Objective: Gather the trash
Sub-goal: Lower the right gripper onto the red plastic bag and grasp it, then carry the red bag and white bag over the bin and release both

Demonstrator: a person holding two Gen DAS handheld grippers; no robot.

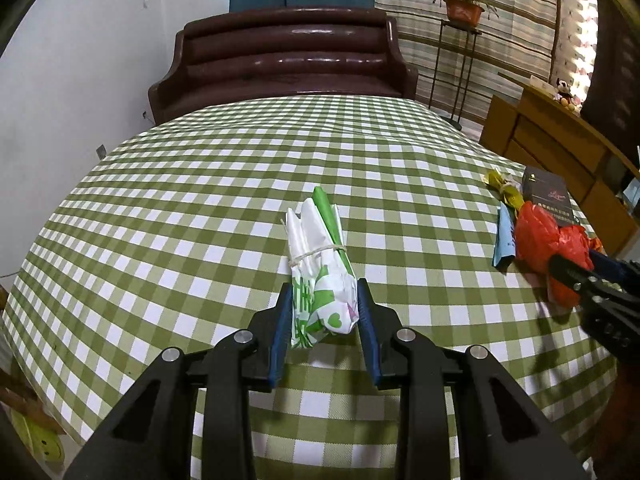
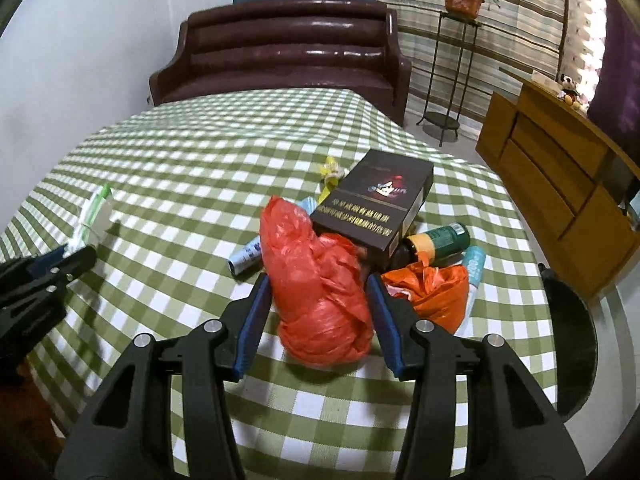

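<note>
My left gripper is shut on a white and green bag roll tied with a rubber band, which lies on the green checked tablecloth. My right gripper is shut on a crumpled red plastic bag. Behind it lie a dark cigarette carton, an orange bag, a green bottle, a yellow wrapper and two pale blue tubes. The bag roll also shows at the left in the right wrist view.
A dark brown armchair stands behind the table. A wooden cabinet stands to the right, with a plant stand beyond it. The table's right edge drops near a dark chair back.
</note>
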